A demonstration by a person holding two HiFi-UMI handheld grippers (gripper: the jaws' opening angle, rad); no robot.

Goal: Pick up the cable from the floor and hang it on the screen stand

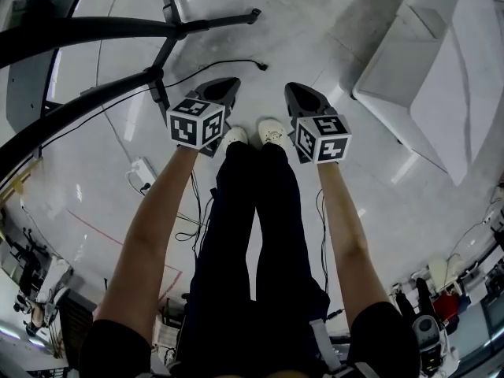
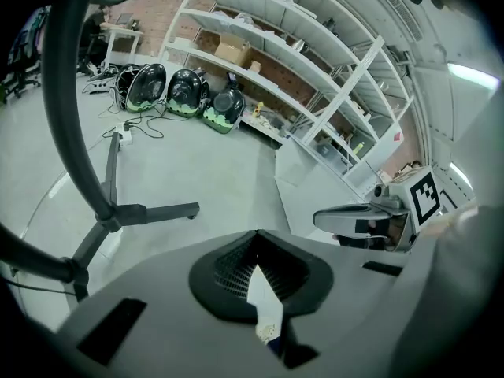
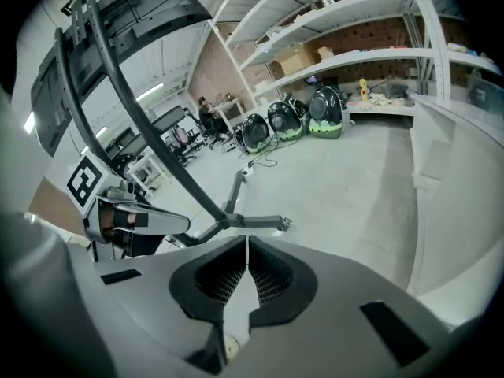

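Observation:
A thin black cable (image 1: 216, 63) lies on the pale floor and ends in a plug (image 1: 264, 67) just ahead of both grippers. The black screen stand (image 1: 173, 28) spreads its legs at the upper left; its base also shows in the left gripper view (image 2: 150, 211) and in the right gripper view (image 3: 236, 220). My left gripper (image 1: 224, 89) hangs above the floor near the cable, jaws shut on nothing. Beside it my right gripper (image 1: 298, 93) points the same way, its jaw tips meeting with nothing between them. Each gripper sees the other: the right gripper (image 2: 370, 219) and the left gripper (image 3: 138, 223).
A large white platform (image 1: 441, 77) fills the right side. A white power strip (image 1: 144, 172) with thin cords lies on the floor at the left. My white shoes (image 1: 260, 135) stand right below the grippers. White shelving (image 2: 315, 77) and black-and-green carriers (image 2: 185, 93) line the far wall.

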